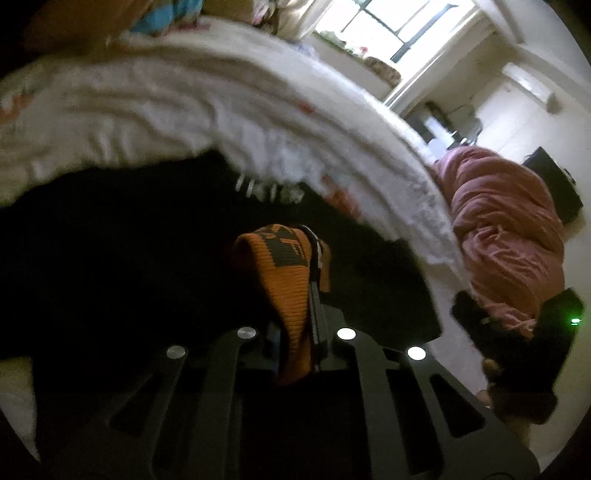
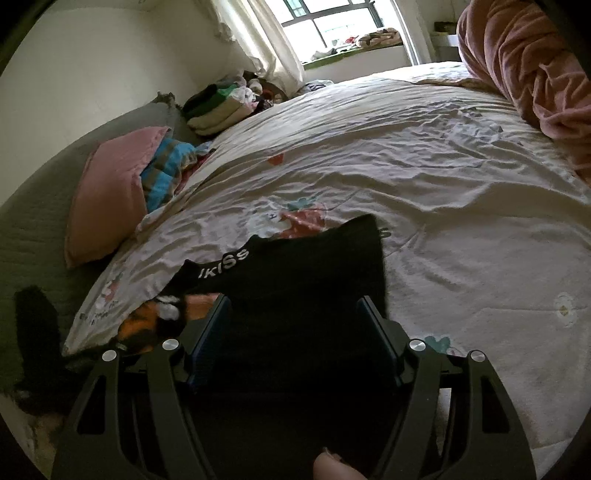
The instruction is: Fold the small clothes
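Note:
My left gripper [image 1: 308, 266] is shut on an orange knit waistband [image 1: 288, 269] with dark lettering, which belongs to a black garment [image 1: 129, 240] spread over the bed. In the right wrist view the same black garment [image 2: 295, 273], with "IKISS" in white on its band, lies on the bed sheet [image 2: 424, 166]. My right gripper [image 2: 293, 306] is open, its two fingers [image 2: 218, 317] wide apart over the garment's near part. An orange and black patch [image 2: 155, 314] shows at its left edge. The right gripper also shows in the left wrist view [image 1: 517, 354].
A pink pillow [image 2: 110, 199] and a blue striped cloth [image 2: 166, 170] lie at the bed's left. A stack of folded clothes [image 2: 218, 107] sits by the curtain. A pink-brown quilt [image 2: 535, 66] is heaped at the far right. A window [image 2: 332, 22] is behind the bed.

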The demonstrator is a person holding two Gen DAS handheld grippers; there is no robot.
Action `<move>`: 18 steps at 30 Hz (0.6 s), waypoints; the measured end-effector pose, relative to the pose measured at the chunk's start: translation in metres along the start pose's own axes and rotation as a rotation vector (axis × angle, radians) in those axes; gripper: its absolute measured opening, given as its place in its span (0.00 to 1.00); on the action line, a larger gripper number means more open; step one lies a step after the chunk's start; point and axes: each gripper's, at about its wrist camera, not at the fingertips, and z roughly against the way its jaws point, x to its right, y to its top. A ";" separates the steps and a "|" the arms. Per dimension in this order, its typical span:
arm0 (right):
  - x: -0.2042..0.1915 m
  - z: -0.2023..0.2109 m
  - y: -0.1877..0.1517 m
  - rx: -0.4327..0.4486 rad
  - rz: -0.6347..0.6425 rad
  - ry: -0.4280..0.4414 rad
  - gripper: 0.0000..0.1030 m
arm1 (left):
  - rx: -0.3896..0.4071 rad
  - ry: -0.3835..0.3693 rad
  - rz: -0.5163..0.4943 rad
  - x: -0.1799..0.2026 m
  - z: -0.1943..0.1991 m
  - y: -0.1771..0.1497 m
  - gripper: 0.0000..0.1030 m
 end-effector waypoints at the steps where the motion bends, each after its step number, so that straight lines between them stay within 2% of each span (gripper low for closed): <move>1: 0.001 0.001 0.000 0.002 -0.002 -0.002 0.67 | 0.017 0.001 -0.009 0.004 0.005 0.002 0.04; 4: 0.004 0.000 0.000 0.004 0.000 -0.015 0.67 | 0.084 0.014 -0.022 0.006 0.028 0.009 0.04; 6: 0.002 -0.002 0.000 0.002 0.006 -0.026 0.67 | 0.102 0.030 -0.024 0.003 0.038 0.010 0.04; 10: -0.002 -0.007 -0.002 -0.004 0.032 -0.055 0.67 | 0.089 0.043 0.002 -0.006 0.036 0.005 0.04; 18: -0.009 -0.020 -0.007 -0.038 0.086 -0.098 0.67 | 0.054 0.116 0.053 -0.042 0.027 -0.001 0.05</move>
